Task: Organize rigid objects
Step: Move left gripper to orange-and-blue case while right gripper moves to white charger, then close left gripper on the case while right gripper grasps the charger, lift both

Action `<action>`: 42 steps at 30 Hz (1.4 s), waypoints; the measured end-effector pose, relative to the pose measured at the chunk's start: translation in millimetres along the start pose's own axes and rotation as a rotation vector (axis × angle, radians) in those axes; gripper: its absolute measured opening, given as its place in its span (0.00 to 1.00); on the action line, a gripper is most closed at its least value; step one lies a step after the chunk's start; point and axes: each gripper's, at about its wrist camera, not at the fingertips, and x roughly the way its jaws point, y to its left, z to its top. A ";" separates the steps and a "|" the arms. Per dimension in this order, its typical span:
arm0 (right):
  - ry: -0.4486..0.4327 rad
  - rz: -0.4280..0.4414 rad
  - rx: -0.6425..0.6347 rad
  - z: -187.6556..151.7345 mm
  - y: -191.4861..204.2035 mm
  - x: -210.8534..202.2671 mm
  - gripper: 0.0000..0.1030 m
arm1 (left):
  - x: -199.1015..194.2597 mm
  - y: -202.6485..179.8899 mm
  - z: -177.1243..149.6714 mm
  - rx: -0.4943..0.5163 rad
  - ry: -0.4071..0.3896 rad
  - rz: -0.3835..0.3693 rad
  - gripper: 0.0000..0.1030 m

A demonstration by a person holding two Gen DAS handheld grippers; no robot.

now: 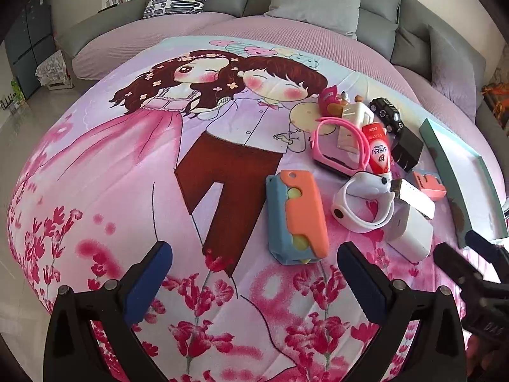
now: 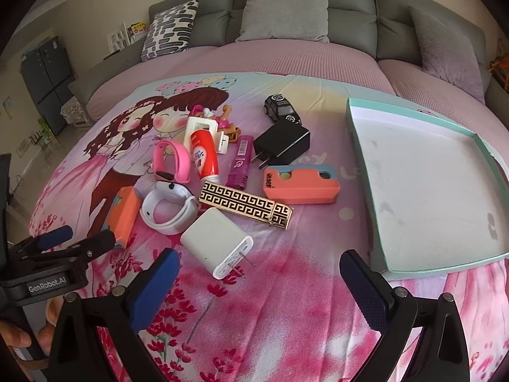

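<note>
A pile of small rigid things lies on a cartoon-print quilt (image 2: 270, 302). An orange-and-blue toy (image 1: 297, 216) lies just ahead of my left gripper (image 1: 254, 273), which is open and holds nothing. A white charger (image 2: 218, 248) with prongs sits just ahead of my right gripper (image 2: 259, 283), also open and holding nothing. Behind it lie a gold-and-black patterned box (image 2: 245, 203), a white wristband (image 2: 167, 213), a pink wristband (image 2: 173, 162), a red tube (image 2: 205, 156), a black charger (image 2: 283, 146), a black toy car (image 2: 281, 106) and an orange-and-blue holder (image 2: 302, 184). A teal-rimmed tray (image 2: 359, 146) with nothing in it lies to the right.
A grey sofa (image 2: 302, 6) with several cushions runs along the back. A dark cabinet (image 2: 47, 73) stands on the floor at the left. A hand (image 2: 19, 334) grips the left gripper's handle. A purple lighter-like item (image 2: 241, 162) and small figurines (image 2: 222, 121) sit in the pile.
</note>
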 end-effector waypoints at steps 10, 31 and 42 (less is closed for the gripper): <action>0.051 0.020 -0.045 3.5 16.3 28.7 0.82 | 26.1 -21.9 13.1 0.062 0.031 -0.016 0.99; 0.037 0.044 -0.023 5.2 17.1 29.9 0.60 | 29.2 -20.2 18.8 0.090 0.020 0.013 0.42; -0.043 0.072 0.018 14.7 5.7 -5.9 0.59 | -11.7 -30.0 34.0 0.094 -0.066 -0.008 0.42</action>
